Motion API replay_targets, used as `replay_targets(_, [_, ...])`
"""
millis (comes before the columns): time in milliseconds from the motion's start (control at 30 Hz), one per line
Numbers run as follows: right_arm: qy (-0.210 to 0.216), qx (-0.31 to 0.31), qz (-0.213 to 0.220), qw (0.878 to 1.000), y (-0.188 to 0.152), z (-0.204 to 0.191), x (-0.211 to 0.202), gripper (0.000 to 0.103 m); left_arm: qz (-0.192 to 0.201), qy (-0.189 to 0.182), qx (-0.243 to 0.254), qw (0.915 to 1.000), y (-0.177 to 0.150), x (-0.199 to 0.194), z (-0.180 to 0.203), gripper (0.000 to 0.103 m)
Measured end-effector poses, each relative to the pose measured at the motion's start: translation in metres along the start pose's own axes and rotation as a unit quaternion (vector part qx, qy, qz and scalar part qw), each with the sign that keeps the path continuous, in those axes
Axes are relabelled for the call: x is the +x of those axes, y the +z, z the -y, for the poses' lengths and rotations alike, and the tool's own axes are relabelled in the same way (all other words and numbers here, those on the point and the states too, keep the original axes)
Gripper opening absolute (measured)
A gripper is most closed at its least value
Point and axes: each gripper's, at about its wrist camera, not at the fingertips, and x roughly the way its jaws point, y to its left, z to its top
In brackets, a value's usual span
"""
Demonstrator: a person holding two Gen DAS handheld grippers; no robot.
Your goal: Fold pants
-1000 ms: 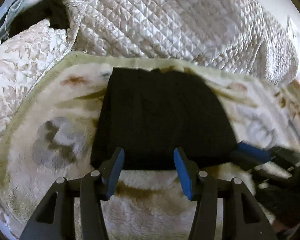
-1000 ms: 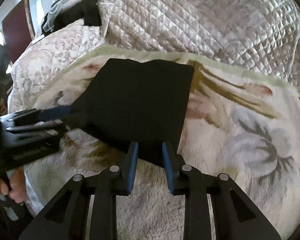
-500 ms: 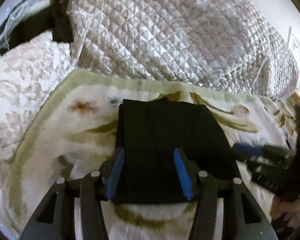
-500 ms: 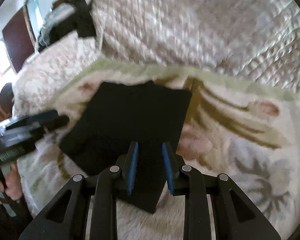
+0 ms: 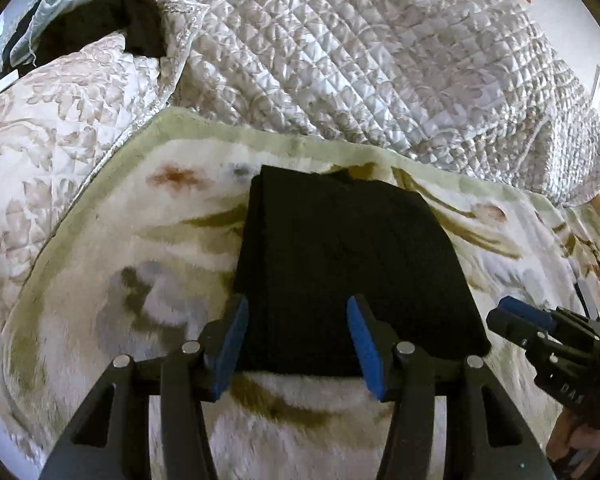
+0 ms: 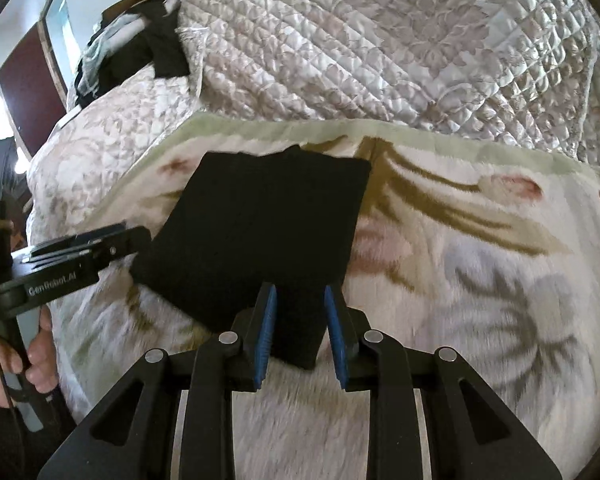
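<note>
Your left tongs [image 5: 296, 344] hang spread over the near edge of the pants [image 5: 348, 276], gripping nothing; your right tongs [image 6: 300, 330], narrowly parted, straddle the near right corner, also empty. The pants lie folded into a black square on the blanket [image 6: 480, 280], before the quilt [image 5: 380, 60]. The fold looks finished: lift both tongs clear without dragging the cloth.

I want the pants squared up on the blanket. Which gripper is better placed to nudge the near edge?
Probably the left gripper: its open fingers straddle the middle of the pants' near edge. The right gripper sits only at a near corner.
</note>
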Motion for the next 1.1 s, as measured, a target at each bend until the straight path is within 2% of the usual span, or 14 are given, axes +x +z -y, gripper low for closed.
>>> replay_targets(200, [-0.011,0.005,0.001,1.000,-0.024,-0.005,-0.016,0.036,-0.010,-0.003,0.009,0.9999,-0.023,-0.007,0.007,0.056])
replay_targets(433, [-0.032,-0.011,-0.025,0.999,-0.049,-0.013,-0.011,0.037,-0.026,0.011,0.019,0.9994,-0.047,0.000,0.008,0.059])
replay_targets(500, [-0.037,-0.011,-0.033,0.999,-0.052,-0.012,-0.006,0.037,-0.031,0.022,0.021,0.9991,-0.050,0.004,0.006,0.060])
replay_targets(633, [-0.046,-0.014,-0.041,0.998,-0.056,-0.009,0.002,0.040,-0.051,0.013,0.004,0.9986,-0.054,0.013,0.000,0.062])
replay_targets(767, [-0.044,-0.016,-0.039,0.998,-0.057,-0.010,0.003,0.043,-0.048,0.014,0.016,0.9986,-0.058,0.014,0.004,0.069])
replay_targets(1100, [-0.048,-0.022,-0.038,0.998,-0.058,-0.012,0.003,0.044,-0.050,0.030,0.038,0.9976,-0.058,0.018,0.009,0.072])
